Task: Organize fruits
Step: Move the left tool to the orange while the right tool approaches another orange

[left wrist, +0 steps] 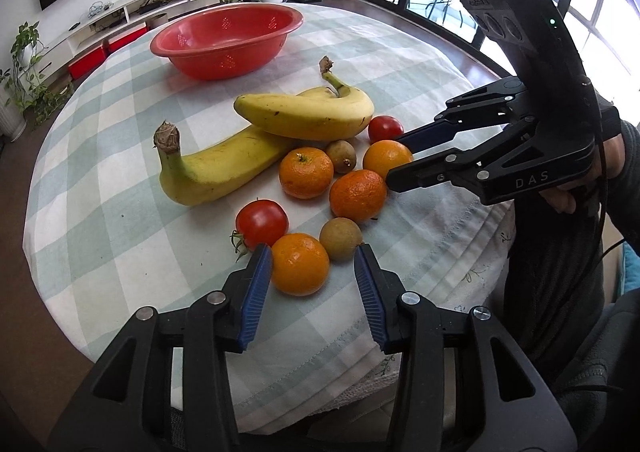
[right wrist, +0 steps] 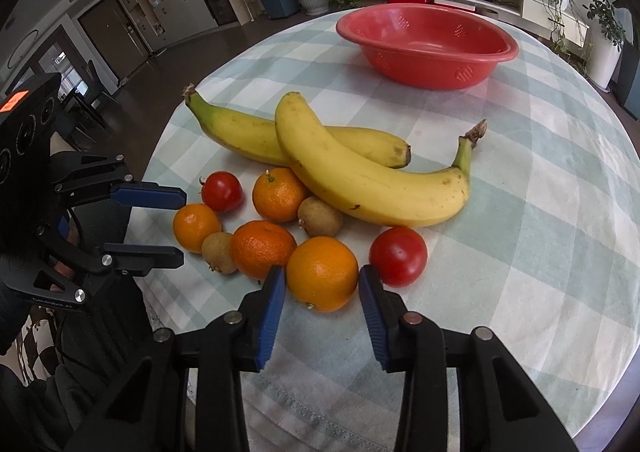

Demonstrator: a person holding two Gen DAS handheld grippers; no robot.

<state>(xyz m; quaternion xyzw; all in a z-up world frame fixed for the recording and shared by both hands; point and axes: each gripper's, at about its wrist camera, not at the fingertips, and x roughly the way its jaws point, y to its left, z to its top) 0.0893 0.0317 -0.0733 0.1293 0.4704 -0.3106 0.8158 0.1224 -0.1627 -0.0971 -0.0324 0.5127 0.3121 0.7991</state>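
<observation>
Left gripper [left wrist: 313, 266] brackets an orange [left wrist: 300, 264], jaws apart, right pad clear of the fruit: not gripping. Right gripper [right wrist: 322, 286] brackets another orange [right wrist: 322, 273], not visibly clamped. Both fruits sit at the fingertips on the table [left wrist: 120, 236]. Probably light, firm, round, prone to rolling; take each across its widest middle. Bowl [left wrist: 226, 40] beyond, empty.

Woven checked cloth [left wrist: 120, 236], matt and slightly creased. Glossy red plastic bowl [left wrist: 224, 40], perforated. Tomatoes [left wrist: 262, 222] shine smooth; oranges [left wrist: 300, 264] are dimpled; bananas [left wrist: 308, 114] are waxy, speckled.
</observation>
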